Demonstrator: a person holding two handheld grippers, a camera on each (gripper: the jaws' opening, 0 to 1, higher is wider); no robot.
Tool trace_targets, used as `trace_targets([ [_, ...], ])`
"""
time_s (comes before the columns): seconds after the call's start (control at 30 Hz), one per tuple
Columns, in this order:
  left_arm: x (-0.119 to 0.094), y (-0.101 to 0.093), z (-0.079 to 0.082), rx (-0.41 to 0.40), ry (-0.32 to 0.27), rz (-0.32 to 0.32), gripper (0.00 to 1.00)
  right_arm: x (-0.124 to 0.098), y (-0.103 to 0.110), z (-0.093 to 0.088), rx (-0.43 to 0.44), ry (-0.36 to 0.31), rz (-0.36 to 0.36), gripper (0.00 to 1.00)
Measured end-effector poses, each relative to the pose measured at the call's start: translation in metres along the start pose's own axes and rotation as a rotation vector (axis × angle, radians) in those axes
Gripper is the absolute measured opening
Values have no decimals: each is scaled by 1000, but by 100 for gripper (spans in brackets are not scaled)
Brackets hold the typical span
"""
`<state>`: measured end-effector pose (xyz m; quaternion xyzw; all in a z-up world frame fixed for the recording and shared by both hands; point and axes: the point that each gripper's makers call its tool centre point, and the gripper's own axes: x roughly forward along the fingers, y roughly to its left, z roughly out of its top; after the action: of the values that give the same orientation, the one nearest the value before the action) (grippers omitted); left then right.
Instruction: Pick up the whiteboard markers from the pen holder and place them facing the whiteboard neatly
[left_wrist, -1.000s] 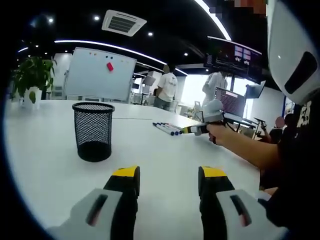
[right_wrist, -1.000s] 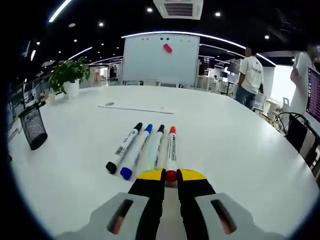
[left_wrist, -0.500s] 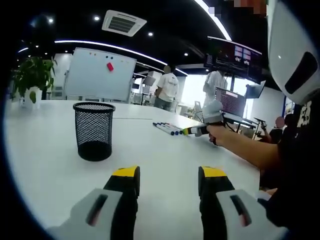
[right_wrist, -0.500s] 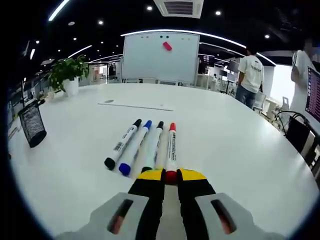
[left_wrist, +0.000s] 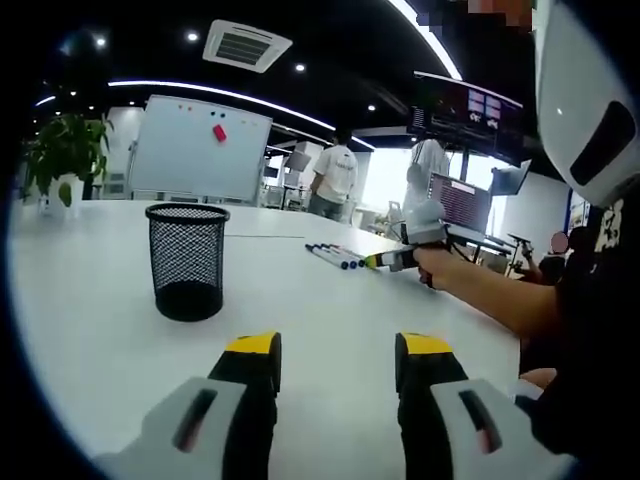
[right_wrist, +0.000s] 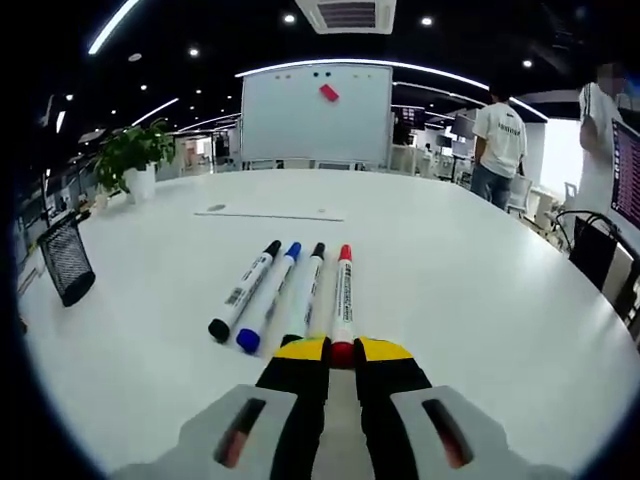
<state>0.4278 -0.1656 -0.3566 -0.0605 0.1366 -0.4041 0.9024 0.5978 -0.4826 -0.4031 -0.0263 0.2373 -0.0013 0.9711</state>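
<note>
right gripper (right_wrist: 342, 352): jaws clamped on the back end of the red marker (right_wrist: 344, 300), which lies flat on the white table (right_wrist: 480, 300)
left gripper (left_wrist: 336, 362): jaws spread apart, nothing between them, low over the table, well apart from the markers
markers: four in a row on the table; black marker (right_wrist: 246, 290), blue marker (right_wrist: 268, 297), a second black-capped marker (right_wrist: 306, 291), then red, all beside one another
caps: point toward the whiteboard (right_wrist: 316, 116) at the table's far side
spacing: the red and its neighbour near parallel; the black and blue splay slightly away from the red at the near ends
pen holder (left_wrist: 187, 262): black mesh cup, upright on the table, well apart from the marker row, looks empty
background: potted plant (right_wrist: 132, 158) near the whiteboard; two people (right_wrist: 497, 140) standing beyond the table
</note>
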Motion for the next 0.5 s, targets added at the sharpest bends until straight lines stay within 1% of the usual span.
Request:
trace_targets([
  [0.13,0,1,0,7,2,2,46,0,1,0,-14,1,2,16],
  [0.23,0,0,0,7,1,-1,46,0,0,1,-8,0,3,18],
  [0.5,0,1,0,7,1,2,46,1,0,0,-1,0,-2,17],
])
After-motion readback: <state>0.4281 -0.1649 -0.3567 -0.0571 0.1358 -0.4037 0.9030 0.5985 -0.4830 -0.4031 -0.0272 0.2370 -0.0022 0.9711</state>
